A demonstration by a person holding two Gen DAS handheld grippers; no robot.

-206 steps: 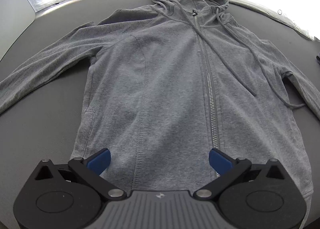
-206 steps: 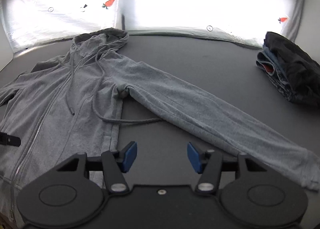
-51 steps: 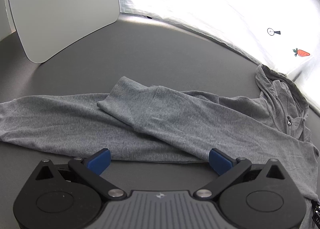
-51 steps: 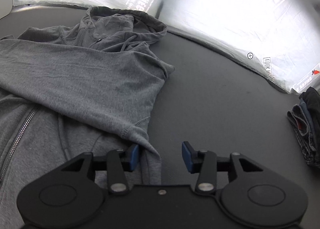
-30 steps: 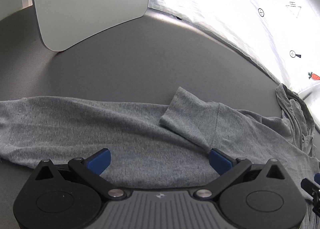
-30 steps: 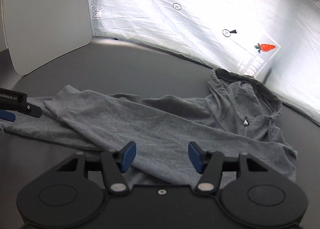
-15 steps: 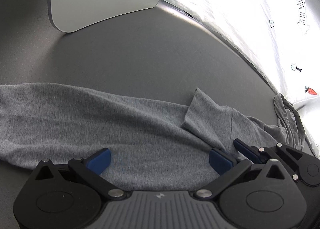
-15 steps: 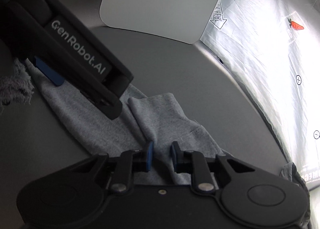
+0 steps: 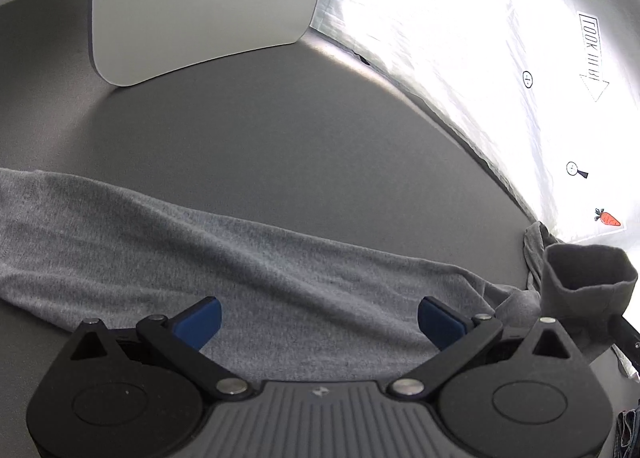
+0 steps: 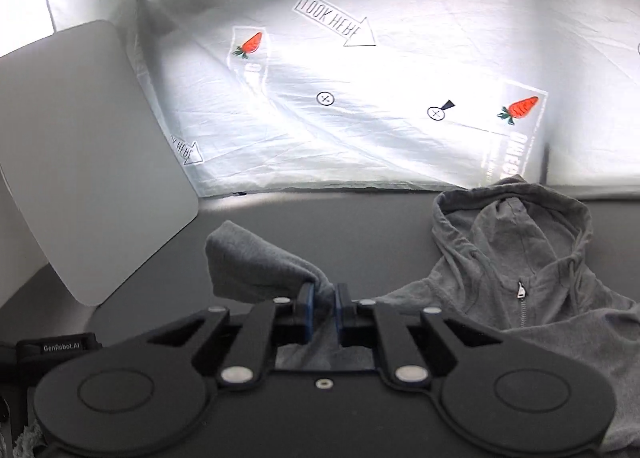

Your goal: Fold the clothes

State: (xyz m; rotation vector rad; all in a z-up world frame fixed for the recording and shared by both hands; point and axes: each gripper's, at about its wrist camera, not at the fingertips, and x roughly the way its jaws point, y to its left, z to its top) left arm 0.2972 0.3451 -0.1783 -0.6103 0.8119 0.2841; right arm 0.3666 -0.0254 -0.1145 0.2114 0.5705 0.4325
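Hoodie (image 9: pixel 248 270) lies on the grey tabletop (image 9: pixel 280 145), one sleeve stretched across the lower left view. Left claw (image 9: pixel 318 316) hovers over that sleeve, jaws wide and empty. Right claw (image 10: pixel 322 308) has just been closing and now pinches the other sleeve's cuff (image 10: pixel 256 264), lifted clear. To fold well, I'd carry the cuff low across the chest and release it flat. Only the right view shows the hood (image 10: pixel 516 213) and zip, at right; only the left shows the flat sleeve's full run.
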